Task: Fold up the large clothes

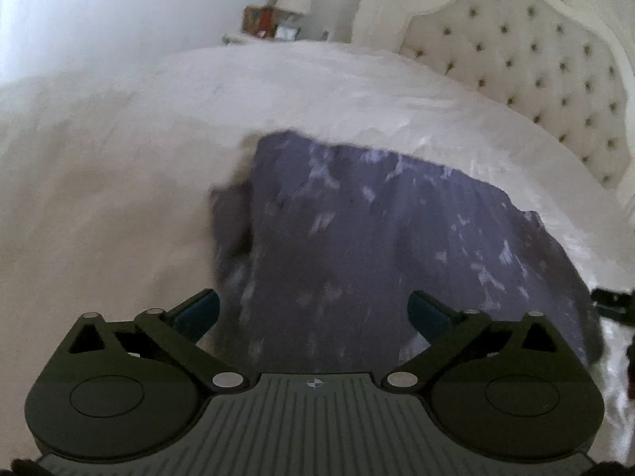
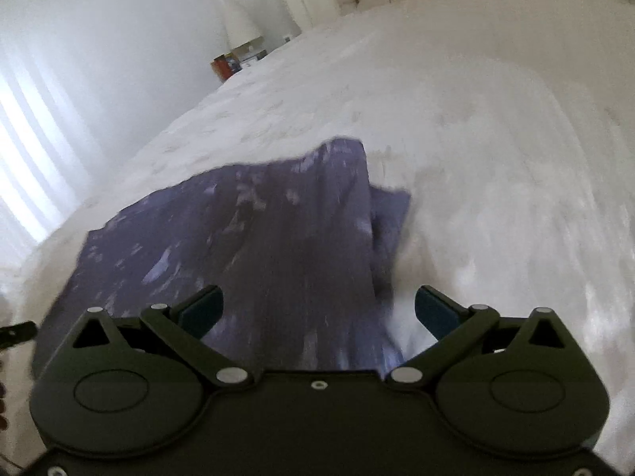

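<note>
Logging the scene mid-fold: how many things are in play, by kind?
Purple patterned cloth garment: 1
White bed cover: 1
Cream tufted headboard: 1
Open black two-finger grippers: 2, left gripper, right gripper
Total: 5

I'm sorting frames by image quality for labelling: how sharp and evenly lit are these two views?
Left wrist view: the dark purple white-flecked garment and white bedspread are smeared by motion blur; the open left gripper stays sharp; fisheye bends the tufted cream headboard. Right wrist view: similar streaking on the garment; the bright window at left blows out; the open right gripper is crisp.
</note>
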The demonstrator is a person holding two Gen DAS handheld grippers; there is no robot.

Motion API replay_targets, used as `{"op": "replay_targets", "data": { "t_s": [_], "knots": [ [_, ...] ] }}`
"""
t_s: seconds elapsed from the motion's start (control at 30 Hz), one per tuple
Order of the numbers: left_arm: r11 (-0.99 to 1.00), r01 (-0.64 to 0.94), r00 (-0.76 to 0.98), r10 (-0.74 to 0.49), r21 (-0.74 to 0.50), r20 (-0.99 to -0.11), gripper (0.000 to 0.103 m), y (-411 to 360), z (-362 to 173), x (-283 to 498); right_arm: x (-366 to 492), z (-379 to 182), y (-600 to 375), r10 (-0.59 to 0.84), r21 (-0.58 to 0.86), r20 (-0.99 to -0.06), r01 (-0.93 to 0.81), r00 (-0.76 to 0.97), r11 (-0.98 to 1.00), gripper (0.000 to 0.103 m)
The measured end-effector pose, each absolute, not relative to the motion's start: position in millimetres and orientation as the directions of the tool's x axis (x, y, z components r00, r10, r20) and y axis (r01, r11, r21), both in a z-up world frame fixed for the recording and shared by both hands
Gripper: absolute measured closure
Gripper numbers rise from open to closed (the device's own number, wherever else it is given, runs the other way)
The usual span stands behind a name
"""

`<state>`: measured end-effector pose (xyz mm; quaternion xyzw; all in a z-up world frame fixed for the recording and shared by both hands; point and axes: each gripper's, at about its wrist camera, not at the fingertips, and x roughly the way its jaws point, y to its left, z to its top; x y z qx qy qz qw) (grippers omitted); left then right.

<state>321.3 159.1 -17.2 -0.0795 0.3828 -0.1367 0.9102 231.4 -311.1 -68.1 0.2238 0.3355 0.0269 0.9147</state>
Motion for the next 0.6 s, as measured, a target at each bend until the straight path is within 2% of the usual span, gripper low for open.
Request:
{"op": "replay_targets", "data": {
  "t_s": [0.1, 0.27, 0.6],
  "knots": [
    [0.938, 0.169, 0.651, -0.336, -0.302, -0.68, 0.0, 172, -23, 302, 210, -73, -314, 0.242, 0.476, -0.608, 0.103, 0.756, 0.874, 0.001],
    [0.938, 0.171, 0.61, -0.341, -0.302, -0.715, 0.0, 174, -37, 283, 181, -82, -315, 0.297, 0.54, -0.612, 0.112, 0.733, 0.835, 0.001],
    [0.911, 0.154, 0.575, -0.397, -0.382, -0.715, 0.0, 160, -53, 314, 202, -102, -307, 0.387, 0.631, -0.587, 0.103, 0.711, 0.769, 0.0]
  ]
}}
